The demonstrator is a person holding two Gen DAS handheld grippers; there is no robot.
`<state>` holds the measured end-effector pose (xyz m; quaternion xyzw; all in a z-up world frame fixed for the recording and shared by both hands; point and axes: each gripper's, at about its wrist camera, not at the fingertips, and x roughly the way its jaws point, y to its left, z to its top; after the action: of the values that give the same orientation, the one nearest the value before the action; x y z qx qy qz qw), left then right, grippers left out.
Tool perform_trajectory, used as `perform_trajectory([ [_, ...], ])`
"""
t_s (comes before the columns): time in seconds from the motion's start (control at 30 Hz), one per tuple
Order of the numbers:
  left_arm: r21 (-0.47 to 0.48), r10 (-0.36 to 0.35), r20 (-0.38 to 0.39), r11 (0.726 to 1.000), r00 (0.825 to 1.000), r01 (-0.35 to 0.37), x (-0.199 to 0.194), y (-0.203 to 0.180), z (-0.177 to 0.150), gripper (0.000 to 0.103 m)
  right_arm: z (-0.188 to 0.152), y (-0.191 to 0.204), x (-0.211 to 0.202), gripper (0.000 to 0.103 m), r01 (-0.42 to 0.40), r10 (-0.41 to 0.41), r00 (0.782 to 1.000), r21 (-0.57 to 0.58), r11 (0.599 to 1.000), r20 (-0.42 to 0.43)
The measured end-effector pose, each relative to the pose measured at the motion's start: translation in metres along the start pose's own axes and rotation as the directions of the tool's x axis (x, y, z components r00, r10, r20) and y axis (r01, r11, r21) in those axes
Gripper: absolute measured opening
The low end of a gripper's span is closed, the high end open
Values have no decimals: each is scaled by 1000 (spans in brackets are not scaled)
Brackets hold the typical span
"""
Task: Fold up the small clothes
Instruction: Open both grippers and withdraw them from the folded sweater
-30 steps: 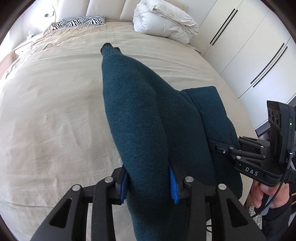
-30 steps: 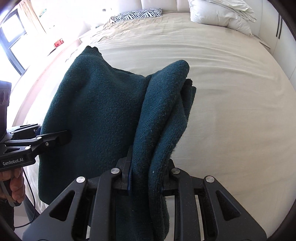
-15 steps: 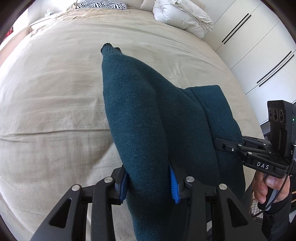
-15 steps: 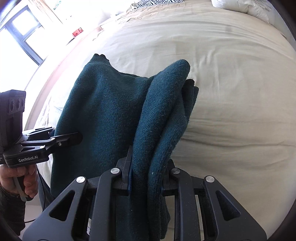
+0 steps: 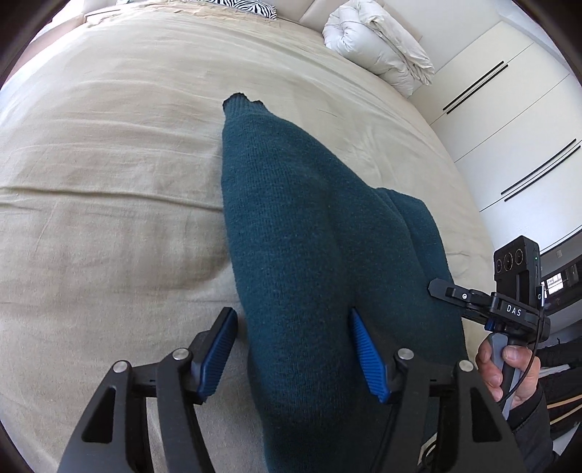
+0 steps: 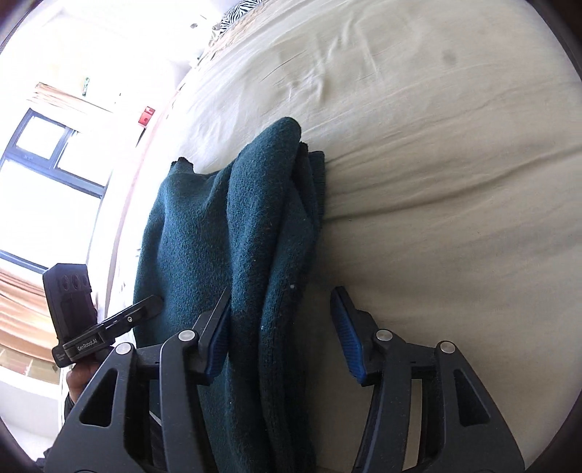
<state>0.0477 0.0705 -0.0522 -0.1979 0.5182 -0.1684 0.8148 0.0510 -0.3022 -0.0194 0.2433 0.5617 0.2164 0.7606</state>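
A dark teal knitted garment (image 5: 309, 247) lies folded on the beige bed sheet (image 5: 109, 182), its near end hanging over the bed's edge. My left gripper (image 5: 291, 349) is open, its blue pads apart on either side of the garment's left fold. My right gripper (image 6: 283, 334) is open too, with the garment's thick right fold (image 6: 262, 236) between its pads, nearer the left one. The right gripper also shows at the right in the left wrist view (image 5: 447, 287), and the left gripper at the left in the right wrist view (image 6: 145, 305).
A white duvet (image 5: 382, 54) and a zebra-print pillow (image 5: 247, 5) lie at the head of the bed. White wardrobe doors (image 5: 509, 127) stand to the right. A bright window (image 6: 43, 174) is on the left side.
Both grippers have opened and let go of the garment, which has dropped onto the sheet. Both cameras have tilted lower toward the bed.
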Motion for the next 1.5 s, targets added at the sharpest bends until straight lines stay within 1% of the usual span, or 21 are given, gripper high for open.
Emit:
perform_trajectory([
  [0.1, 30, 49, 76, 998, 996, -51, -22, -6, -8, 69, -4, -8, -12, 53, 19, -19, 998, 19, 1000, 53],
  [0.2, 76, 90, 196, 991, 976, -107, -53, -20, -19, 85, -12, -15, -38, 53, 68, -72, 991, 40, 997, 117],
  [0.27, 116, 121, 306, 980, 944, -163, -76, -38, -26, 96, -16, -4, -51, 53, 163, -164, 970, 21, 986, 180],
  [0.3, 137, 152, 366, 967, 918, -214, -89, -48, -32, 103, -21, 0, -68, 53, 207, -203, 955, 1, 978, 215],
  [0.33, 159, 174, 427, 952, 887, -263, -103, -58, -38, 103, -26, 12, -79, 53, 253, -239, 937, -22, 967, 255],
  [0.37, 173, 198, 486, 933, 851, -316, -115, -70, -45, 103, -32, 24, -92, 53, 298, -271, 914, -47, 953, 302],
  [0.43, 171, 250, 594, 890, 764, -423, -136, -89, -54, 103, -45, 55, -112, 57, 378, -308, 862, -105, 920, 403],
  [0.47, 157, 273, 637, 870, 721, -468, -147, -98, -56, 103, -53, 69, -125, 66, 407, -311, 832, -124, 905, 460],
  [0.5, 145, 291, 662, 854, 690, -499, -156, -107, -60, 103, -60, 84, -135, 73, 429, -306, 801, -136, 893, 515],
  [0.57, 142, 298, 684, 841, 666, -522, -175, -119, -66, 103, -75, 111, -157, 93, 452, -270, 735, -153, 879, 623],
  [0.7, 104, 294, 742, 837, 602, -537, -208, -135, -76, 103, -103, 152, -203, 103, 509, -206, 582, -155, 846, 787],
  [0.73, 90, 325, 732, 825, 599, -557, -209, -140, -76, 103, -107, 161, -210, 103, 523, -200, 554, -151, 839, 808],
  [0.77, 76, 361, 715, 811, 599, -580, -211, -142, -75, 103, -110, 168, -215, 103, 528, -192, 545, -156, 835, 816],
  [0.8, 69, 391, 696, 799, 602, -598, -211, -143, -75, 103, -113, 175, -220, 103, 522, -177, 555, -175, 835, 813],
  [0.87, 68, 404, 668, 803, 625, -592, -211, -140, -76, 103, -116, 190, -228, 103, 507, -150, 589, -219, 834, 794],
  [0.93, 65, 397, 634, 828, 663, -557, -207, -133, -75, 103, -118, 200, -231, 103, 506, -167, 614, -222, 834, 771],
  [1.1, 39, 411, 509, 867, 756, -497, -177, -113, -77, 103, -123, 202, -210, 103, 532, -309, 686, -165, 830, 659],
  [1.17, 33, 417, 461, 874, 784, -484, -162, -107, -82, 103, -128, 196, -194, 103, 508, -320, 732, -170, 844, 602],
  [1.27, 28, 418, 394, 885, 818, -465, -145, -100, -90, 103, -136, 186, -165, 103, 496, -334, 763, -170, 852, 553],
  [1.33, 28, 429, 365, 882, 826, -471, -136, -98, -94, 103, -138, 180, -146, 103, 506, -358, 773, -169, 846, 523],
  [1.5, 24, 460, 359, 865, 812, -501, -129, -95, -97, 103, -140, 168, -112, 103, 521, -401, 799, -185, 833, 448],
])
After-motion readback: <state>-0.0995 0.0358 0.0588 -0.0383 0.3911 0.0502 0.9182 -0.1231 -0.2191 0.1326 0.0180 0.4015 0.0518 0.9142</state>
